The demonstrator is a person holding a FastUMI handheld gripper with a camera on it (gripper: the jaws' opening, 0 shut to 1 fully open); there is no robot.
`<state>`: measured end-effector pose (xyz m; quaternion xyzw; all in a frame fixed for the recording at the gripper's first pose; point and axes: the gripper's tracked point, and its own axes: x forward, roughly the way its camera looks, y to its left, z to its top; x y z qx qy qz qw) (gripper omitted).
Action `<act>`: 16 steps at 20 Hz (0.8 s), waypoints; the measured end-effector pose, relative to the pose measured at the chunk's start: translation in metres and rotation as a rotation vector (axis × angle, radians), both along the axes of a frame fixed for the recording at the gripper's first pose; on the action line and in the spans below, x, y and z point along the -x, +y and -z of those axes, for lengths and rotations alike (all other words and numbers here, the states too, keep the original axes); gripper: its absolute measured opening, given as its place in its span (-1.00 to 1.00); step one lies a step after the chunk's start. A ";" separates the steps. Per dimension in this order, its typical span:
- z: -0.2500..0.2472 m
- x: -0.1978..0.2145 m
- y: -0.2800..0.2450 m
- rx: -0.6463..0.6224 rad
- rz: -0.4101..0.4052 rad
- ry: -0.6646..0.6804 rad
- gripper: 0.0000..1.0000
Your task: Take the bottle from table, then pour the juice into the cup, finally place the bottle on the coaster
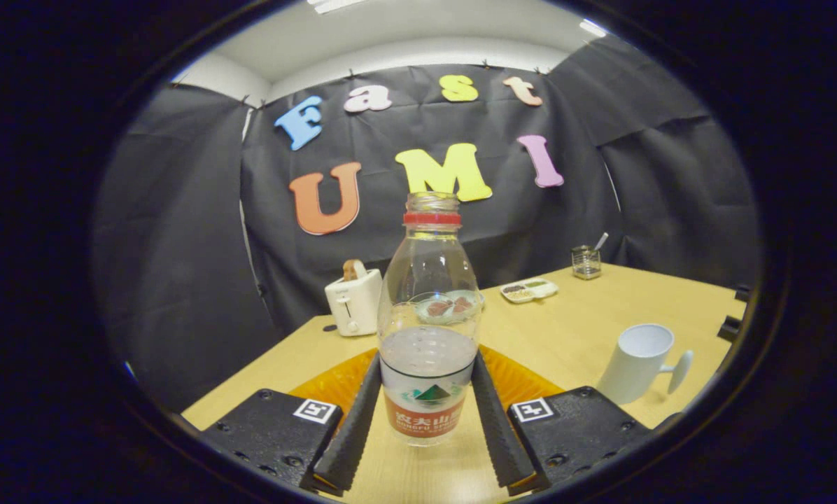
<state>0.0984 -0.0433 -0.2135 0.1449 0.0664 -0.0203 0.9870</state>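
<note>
Item one: my gripper [427,413], fingers clamped on the lower body of the bottle [429,329], one pad pressing each side at the label.

Item two: the bottle itself, clear plastic, upright between the fingers, cap off, a red ring at its neck, liquid filling roughly the lower half.

Item three: an orange coaster [509,381] on the wooden counter [572,329], just behind the bottle and fingers.

Item four: a white cup [639,360] with a handle, standing to the right of the fingers, apart from the coaster.

Item five, farther back: a white toaster [354,301] holding a slice of bread, left of the bottle; a small divided dish [528,289]; a glass jar [586,262] with a spoon, nearest the wall.
</note>
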 end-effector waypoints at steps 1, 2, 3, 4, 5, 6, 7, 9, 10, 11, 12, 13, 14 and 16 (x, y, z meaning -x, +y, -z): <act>-0.006 -0.001 -0.004 -0.048 -0.005 -0.009 0.53; -0.009 -0.002 -0.010 -0.085 0.000 -0.015 0.52; -0.010 -0.003 -0.015 -0.126 0.005 -0.020 0.52; -0.010 -0.005 -0.016 -0.170 0.003 -0.022 0.52; -0.010 -0.007 -0.017 -0.230 0.000 -0.028 0.51; -0.009 -0.008 -0.018 -0.283 -0.004 -0.029 0.52; -0.009 -0.009 -0.018 -0.344 -0.012 -0.033 0.52; -0.012 -0.012 -0.017 -0.496 -0.024 -0.059 0.51; -0.010 -0.013 -0.019 -0.566 -0.025 -0.069 0.51; -0.009 -0.014 -0.023 -0.648 -0.020 -0.081 0.51; -0.006 -0.017 -0.026 -0.706 -0.008 -0.089 0.51; -0.002 -0.018 -0.030 -0.766 0.001 -0.091 0.50; 0.000 -0.016 -0.031 -0.813 0.008 -0.095 0.50; 0.006 -0.015 -0.036 -0.904 0.024 -0.103 0.50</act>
